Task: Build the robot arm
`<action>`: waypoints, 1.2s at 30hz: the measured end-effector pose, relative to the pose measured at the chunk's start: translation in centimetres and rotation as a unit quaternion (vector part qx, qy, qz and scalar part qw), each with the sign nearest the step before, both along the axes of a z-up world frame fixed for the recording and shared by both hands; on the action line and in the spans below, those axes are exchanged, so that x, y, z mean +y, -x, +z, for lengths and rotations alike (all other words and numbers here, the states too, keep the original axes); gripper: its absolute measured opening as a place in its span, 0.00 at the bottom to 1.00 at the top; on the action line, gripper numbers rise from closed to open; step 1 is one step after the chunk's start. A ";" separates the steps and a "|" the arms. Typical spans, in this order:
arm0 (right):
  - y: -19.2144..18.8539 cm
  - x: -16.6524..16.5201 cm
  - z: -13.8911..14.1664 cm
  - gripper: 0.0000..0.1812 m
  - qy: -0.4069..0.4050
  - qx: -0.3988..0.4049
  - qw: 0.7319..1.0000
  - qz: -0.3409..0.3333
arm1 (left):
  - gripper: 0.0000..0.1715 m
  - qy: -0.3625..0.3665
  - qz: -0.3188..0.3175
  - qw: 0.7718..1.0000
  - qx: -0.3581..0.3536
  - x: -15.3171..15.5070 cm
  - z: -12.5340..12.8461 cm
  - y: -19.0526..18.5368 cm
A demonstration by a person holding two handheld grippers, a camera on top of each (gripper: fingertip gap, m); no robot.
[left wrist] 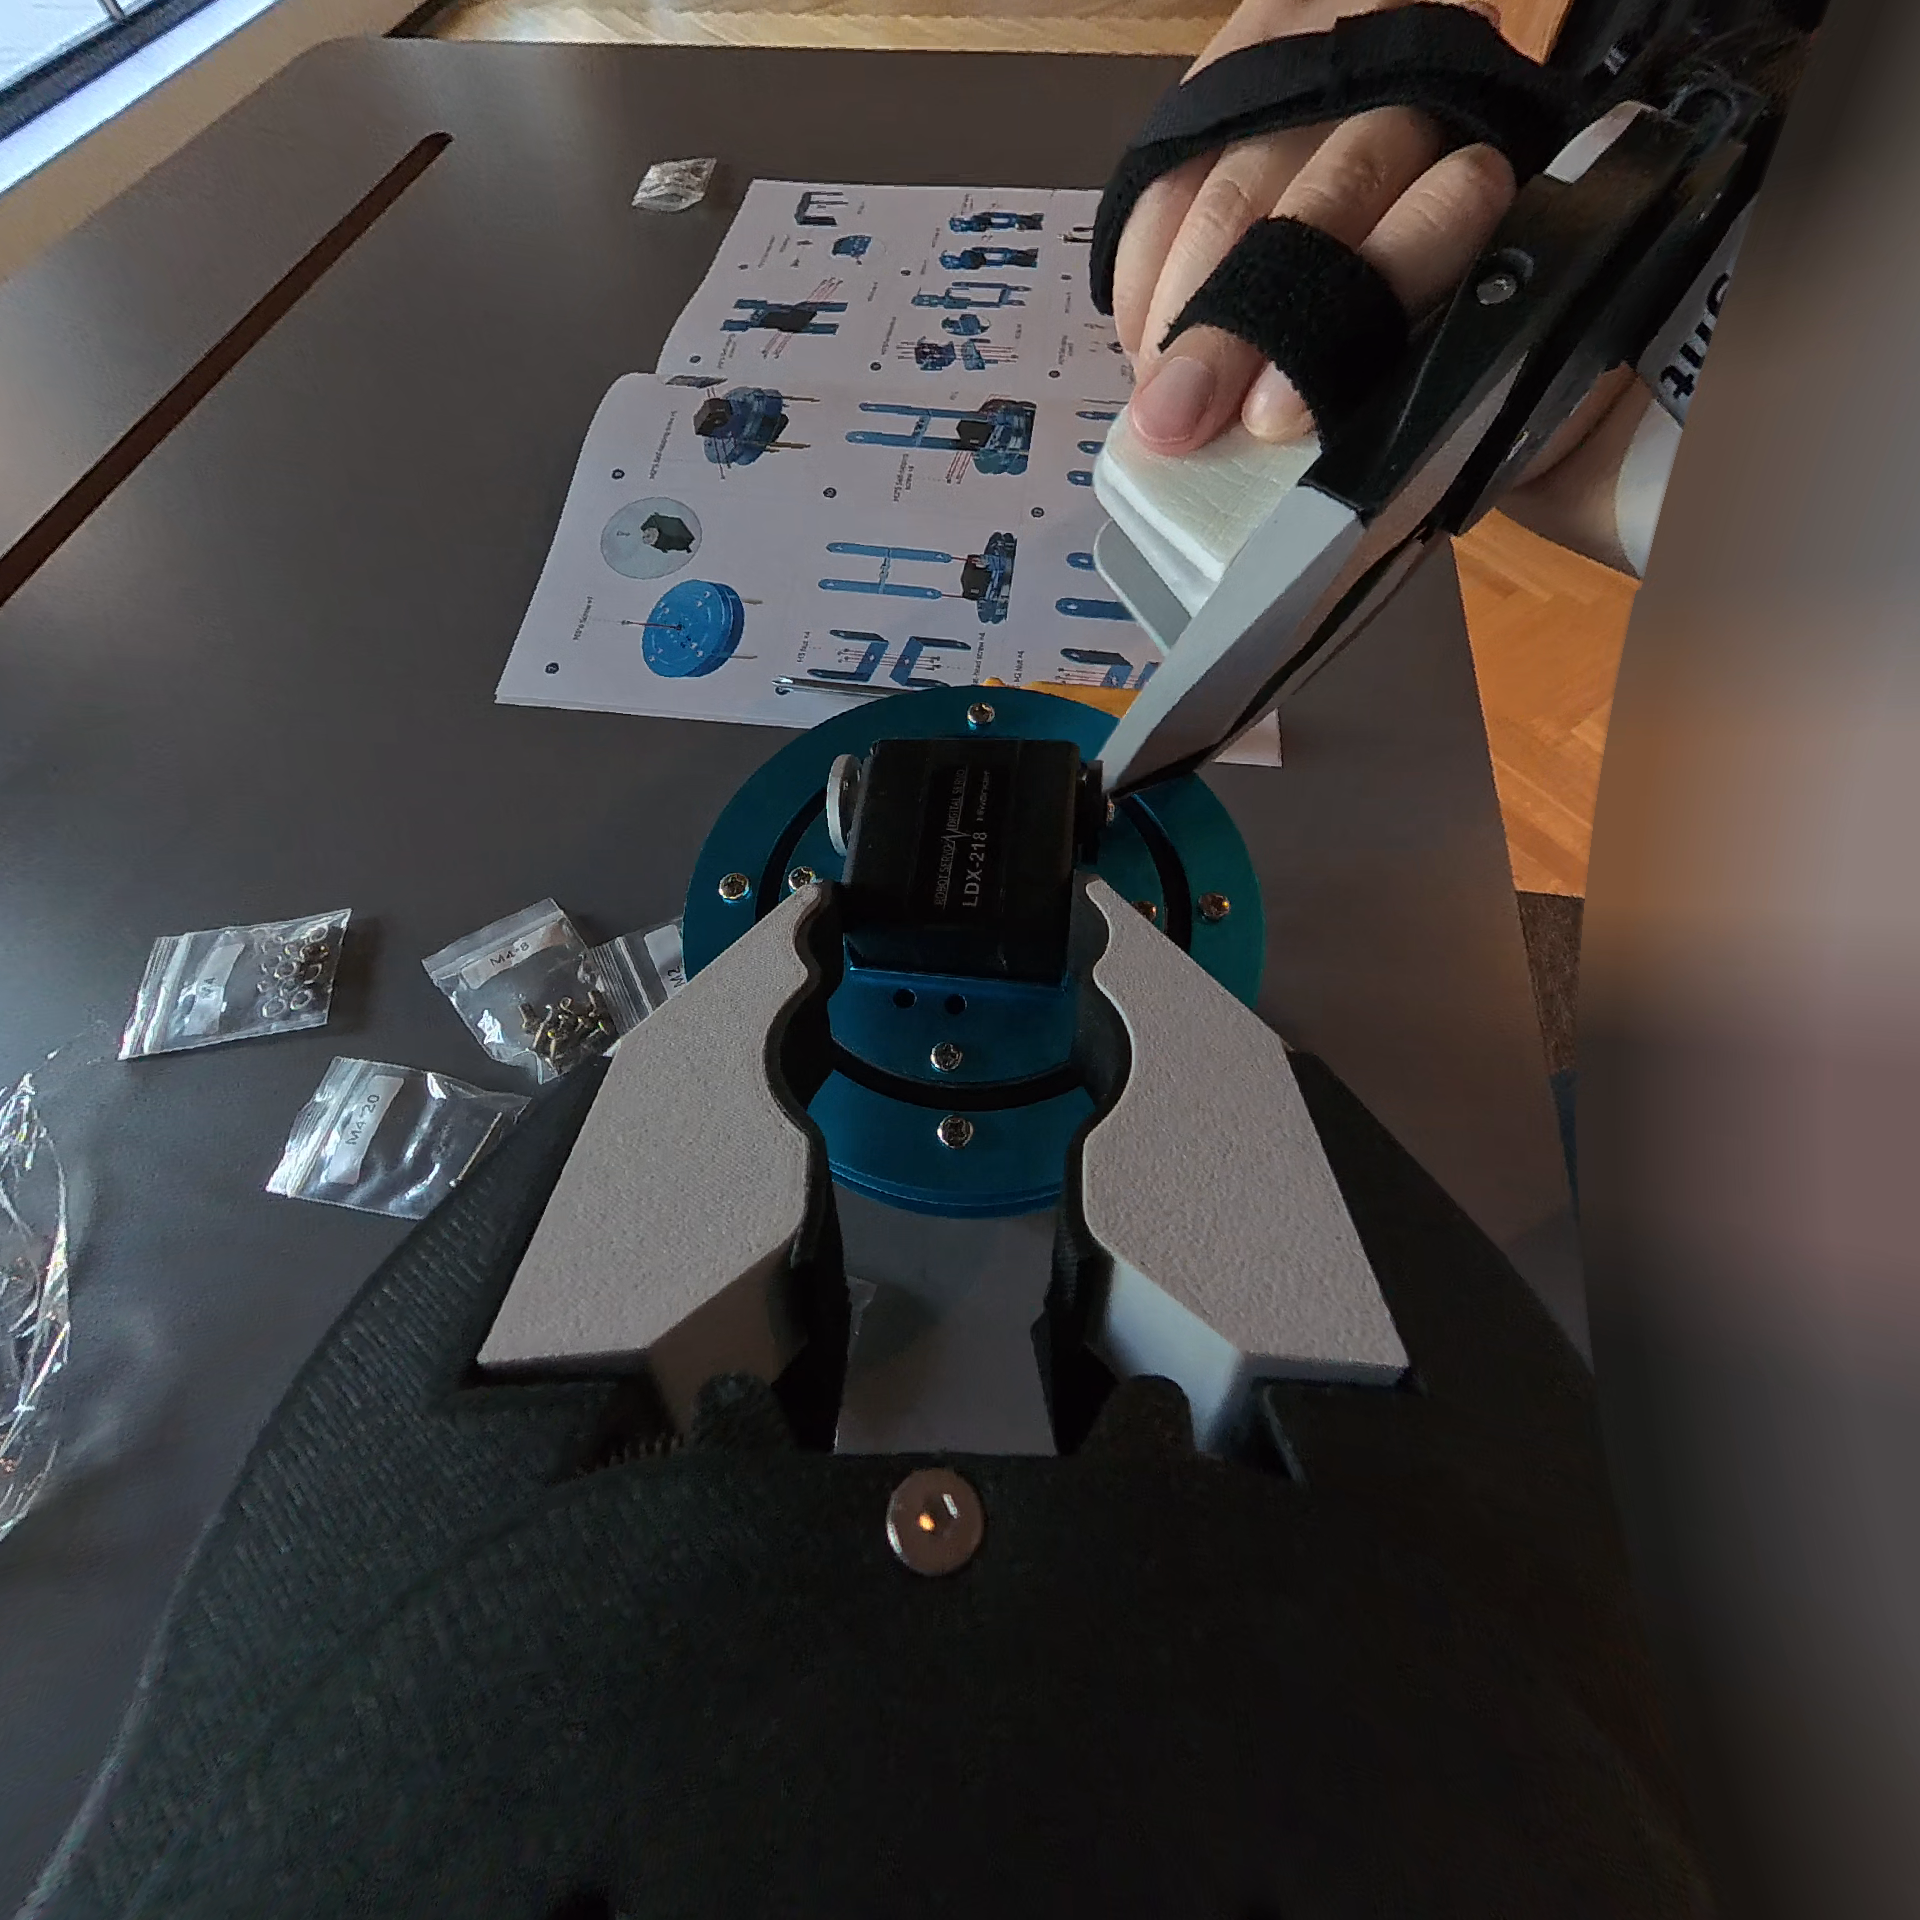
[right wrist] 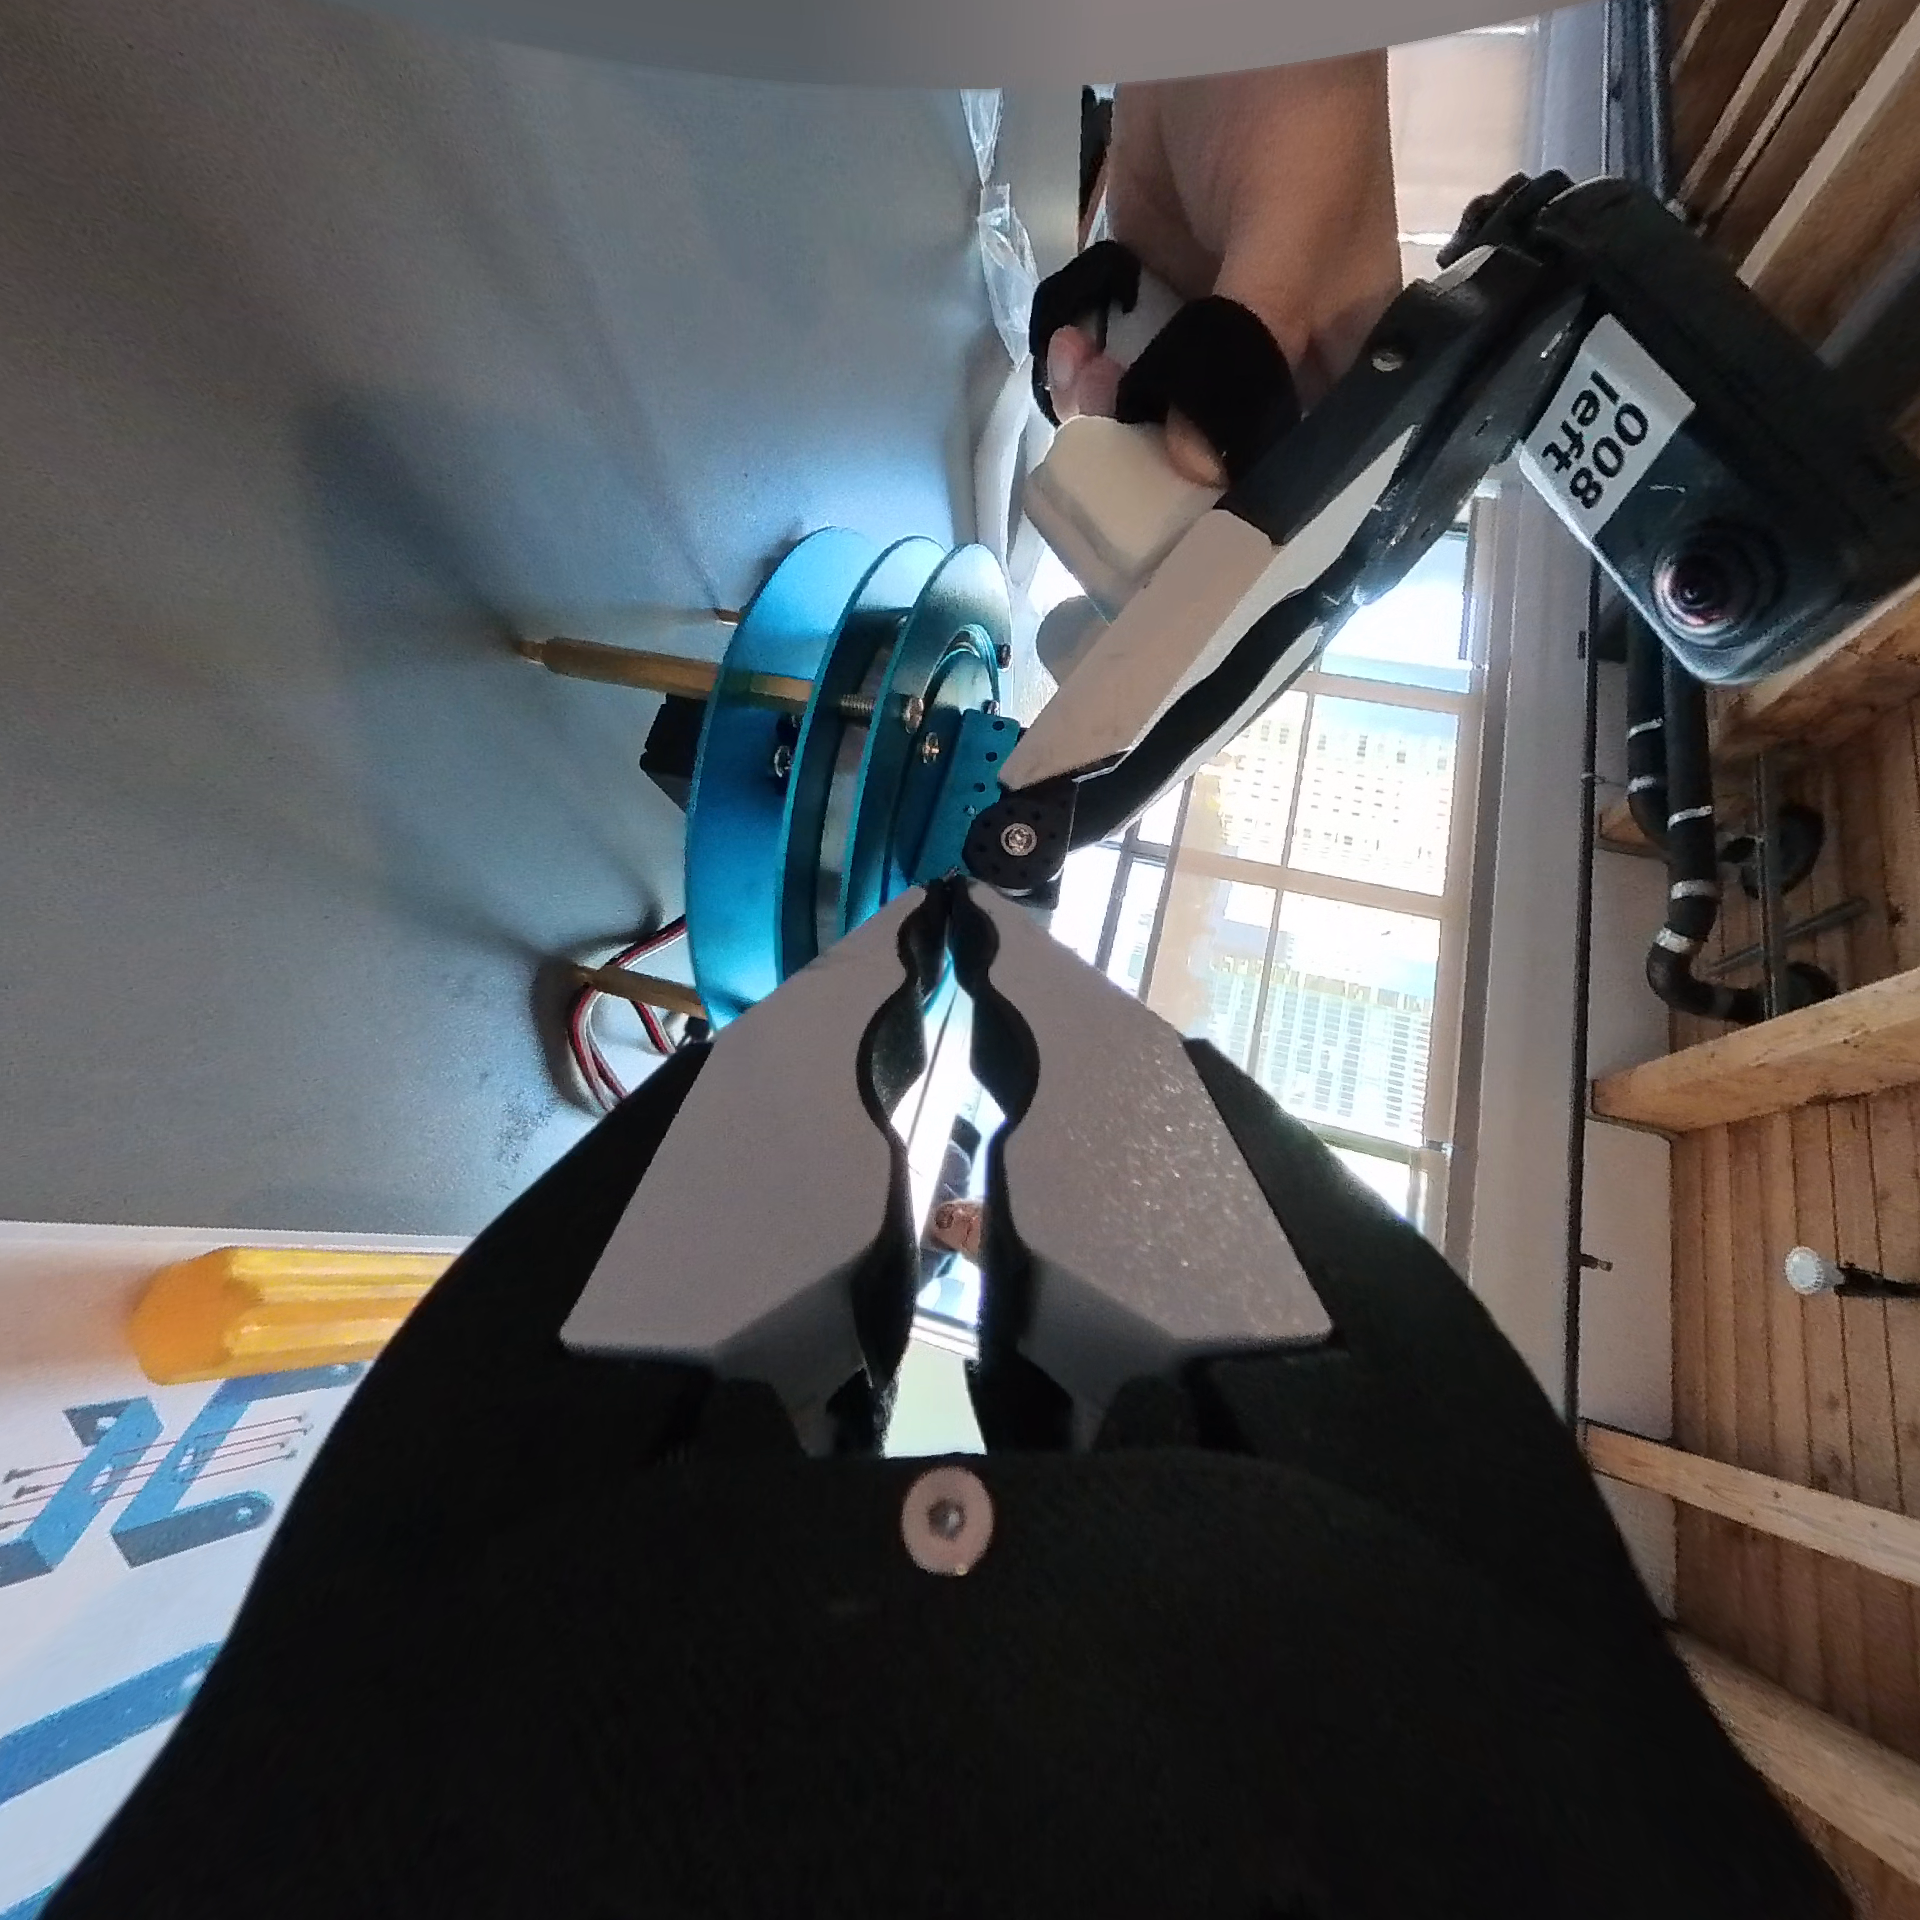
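Observation:
A black servo (left wrist: 966, 842) sits in a blue bracket (left wrist: 935, 997) on a round blue metal base (left wrist: 935, 1153) on the dark table. My left gripper (left wrist: 951, 899) has one finger on each side of the servo and grips it; it also shows in the right wrist view (right wrist: 1023, 779). My right gripper (right wrist: 951, 896) is shut, its tips meeting right beside the black round horn (right wrist: 1023, 836) at the servo's end. It comes in from the upper right in the left wrist view (left wrist: 1107, 792). I cannot see anything pinched between its tips.
An open instruction booklet (left wrist: 831, 499) lies behind the base, with a yellow tool handle (right wrist: 260, 1320) on it. Small bags of screws (left wrist: 239, 982) and crumpled plastic (left wrist: 31, 1299) lie to the left. The base stands on brass standoffs (right wrist: 634, 660) with wires (right wrist: 613, 1039) beneath. The grippers are tip to tip, or close to it.

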State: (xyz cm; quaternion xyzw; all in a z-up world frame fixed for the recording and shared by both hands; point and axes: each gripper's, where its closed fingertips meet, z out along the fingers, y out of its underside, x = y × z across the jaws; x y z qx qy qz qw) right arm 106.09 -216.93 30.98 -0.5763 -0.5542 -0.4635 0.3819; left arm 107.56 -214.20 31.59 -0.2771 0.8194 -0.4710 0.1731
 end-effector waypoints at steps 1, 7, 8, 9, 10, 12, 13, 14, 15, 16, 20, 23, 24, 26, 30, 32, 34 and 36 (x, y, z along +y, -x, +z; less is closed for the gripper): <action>0.1 0.0 0.0 0.00 -0.001 0.001 1.000 -0.001 | 0.25 0.001 0.001 1.000 -0.001 0.0 0.0 0.0; -0.2 0.0 -0.1 0.00 0.001 0.036 0.999 -0.022 | 0.24 0.016 0.000 1.000 -0.004 0.0 0.0 0.0; 0.0 0.0 -0.1 0.00 0.001 0.044 0.999 -0.019 | 0.24 0.017 0.000 1.000 -0.004 0.0 0.0 0.0; 0.0 0.0 -0.1 0.00 0.004 0.052 0.998 -0.021 | 0.24 0.019 0.000 1.000 -0.005 0.0 0.0 0.0; -0.1 -0.1 -0.2 0.00 0.008 0.063 0.998 -0.024 | 0.24 0.020 0.000 1.000 -0.006 0.0 0.0 0.0; -0.1 -0.3 -0.2 0.00 0.015 0.089 0.996 -0.024 | 0.24 0.023 0.000 1.000 -0.006 0.0 0.0 0.0; -0.2 -0.3 -0.1 0.00 0.017 0.106 0.994 -0.027 | 0.24 0.024 0.000 1.000 -0.006 0.0 0.1 0.0; -0.2 -0.4 -0.1 0.00 0.022 0.123 0.992 -0.028 | 0.24 0.025 0.000 1.000 -0.006 0.0 0.1 0.0; -0.2 -0.4 0.1 0.00 0.024 0.140 0.989 -0.028 | 0.24 0.026 0.000 1.000 -0.006 0.0 0.1 0.0; -0.5 -0.4 0.3 0.00 0.023 0.157 0.987 -0.036 | 0.24 0.028 0.000 1.000 -0.006 0.0 0.1 0.0; 0.0 -0.6 1.1 0.00 0.024 0.243 0.968 -0.047 | 0.24 0.031 0.002 0.999 -0.011 -0.1 0.1 0.0; -0.6 -0.9 0.7 0.00 0.026 0.282 0.954 -0.101 | 0.24 0.037 0.000 0.999 -0.011 -0.1 0.1 0.0; -0.8 -1.0 0.6 0.00 0.021 0.296 0.948 -0.114 | 0.24 0.037 -0.001 0.999 -0.013 0.0 0.1 0.0; -0.8 -1.2 0.3 0.00 0.013 0.333 0.935 -0.125 | 0.24 0.041 -0.001 0.999 -0.015 0.0 0.1 0.0; -1.3 -1.5 0.5 0.00 -0.014 0.399 0.903 -0.156 | 0.25 0.040 0.000 0.999 -0.019 0.0 0.1 0.0; -1.0 -1.6 1.0 0.00 -0.026 0.447 0.881 -0.155 | 0.25 0.037 0.002 0.999 -0.019 -0.1 0.1 0.0; -1.1 -1.7 1.1 0.00 -0.034 0.483 0.858 -0.173 | 0.24 0.034 0.005 0.999 -0.021 -0.1 0.1 0.0; -0.8 -1.9 1.2 0.00 -0.036 0.505 0.842 -0.184 | 0.24 0.035 0.009 0.999 -0.022 -0.1 0.1 0.0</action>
